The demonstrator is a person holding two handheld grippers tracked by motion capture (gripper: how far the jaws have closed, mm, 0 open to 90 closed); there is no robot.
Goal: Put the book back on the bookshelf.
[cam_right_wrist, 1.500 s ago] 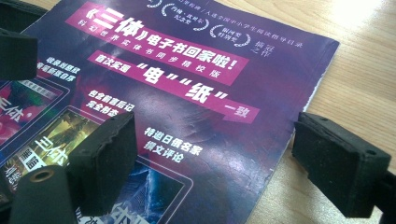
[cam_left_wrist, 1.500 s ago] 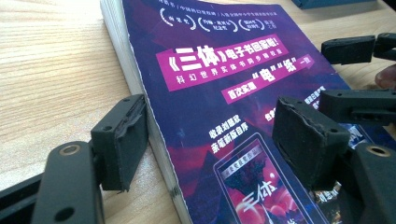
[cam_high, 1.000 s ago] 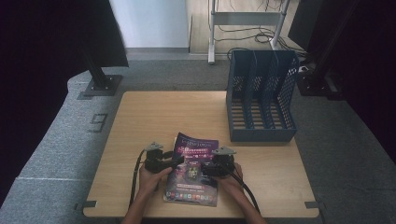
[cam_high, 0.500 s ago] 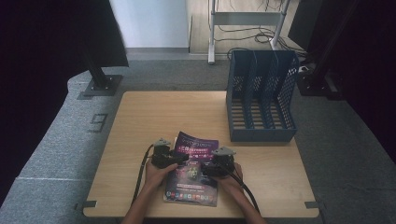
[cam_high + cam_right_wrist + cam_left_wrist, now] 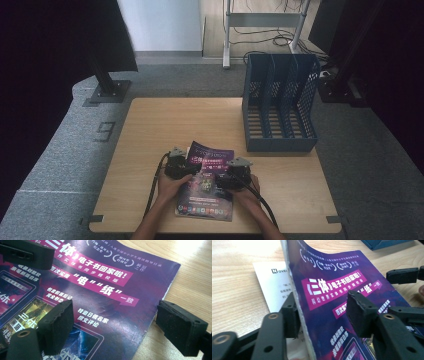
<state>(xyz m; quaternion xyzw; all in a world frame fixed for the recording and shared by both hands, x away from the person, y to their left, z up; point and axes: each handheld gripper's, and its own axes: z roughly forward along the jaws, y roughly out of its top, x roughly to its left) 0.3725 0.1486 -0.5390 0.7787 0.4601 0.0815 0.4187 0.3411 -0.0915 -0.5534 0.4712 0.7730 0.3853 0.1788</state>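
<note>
a purple magazine (image 5: 206,184) lies near the front edge of a wooden table (image 5: 150,130), between the person's two hands. the left gripper (image 5: 176,166) sits at the magazine's left edge, and in the left gripper view its two black jaws stand apart on either side of the raised spine edge of the magazine (image 5: 329,302), one jaw under or behind the cover and the other over its printed face; the jaws are spread and not pressed together on it. a white printed sheet (image 5: 274,285) lies on the table beneath the lifted cover. the right gripper (image 5: 235,175) rests at the magazine's right edge; in the right gripper view its jaws are wide apart, one above the cover (image 5: 100,297), the other out over bare wood beside the edge. a blue file rack (image 5: 280,105) stands at the table's far right, well apart from the magazine.
</note>
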